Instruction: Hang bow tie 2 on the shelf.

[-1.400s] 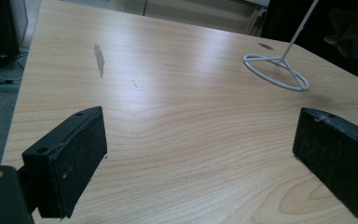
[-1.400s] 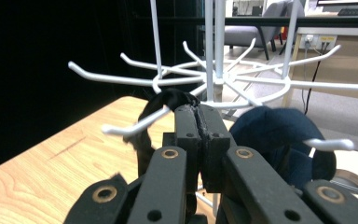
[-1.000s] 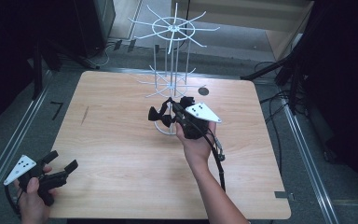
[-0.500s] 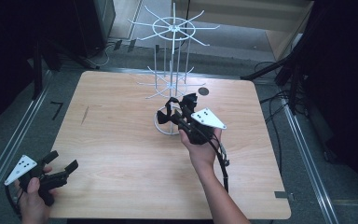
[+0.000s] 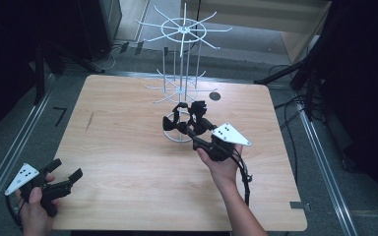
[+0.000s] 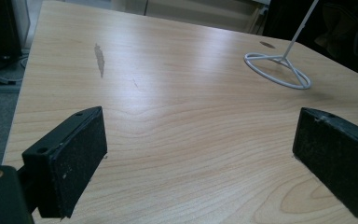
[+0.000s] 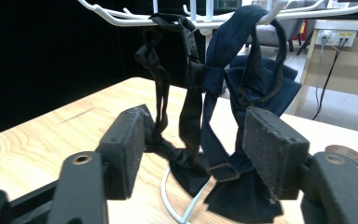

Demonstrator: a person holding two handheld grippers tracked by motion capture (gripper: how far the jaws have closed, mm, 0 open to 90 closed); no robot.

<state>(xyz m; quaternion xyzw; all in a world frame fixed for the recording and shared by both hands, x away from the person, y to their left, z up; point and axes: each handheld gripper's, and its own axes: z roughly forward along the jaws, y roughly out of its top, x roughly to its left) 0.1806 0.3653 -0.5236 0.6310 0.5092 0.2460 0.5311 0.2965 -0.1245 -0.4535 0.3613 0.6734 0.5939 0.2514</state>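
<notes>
A white wire rack (image 5: 182, 49) stands at the far middle of the wooden table (image 5: 128, 162), its ring base (image 5: 170, 137) on the wood. Dark navy bow ties with black straps (image 7: 242, 84) hang from its lower arms (image 7: 121, 18) and reach down to the table. My right gripper (image 5: 189, 129) sits just in front of them; its jaws have just been opening. In the right gripper view the straps (image 7: 191, 116) hang between and beyond the pads (image 7: 270, 149), which do not press them. My left gripper (image 5: 66, 168) rests open at the near left corner with nothing between its pads (image 6: 81, 149).
A small dark round mark (image 5: 215, 96) lies on the table right of the rack. The rack's base ring (image 6: 277, 70) appears far off in the left gripper view. Metal rails (image 5: 320, 147) and cables run along the table's sides.
The right gripper has drawn back toward the person and to the right, sinking a little, and its jaws have parted off the dark fabric. The left gripper has stayed put.
</notes>
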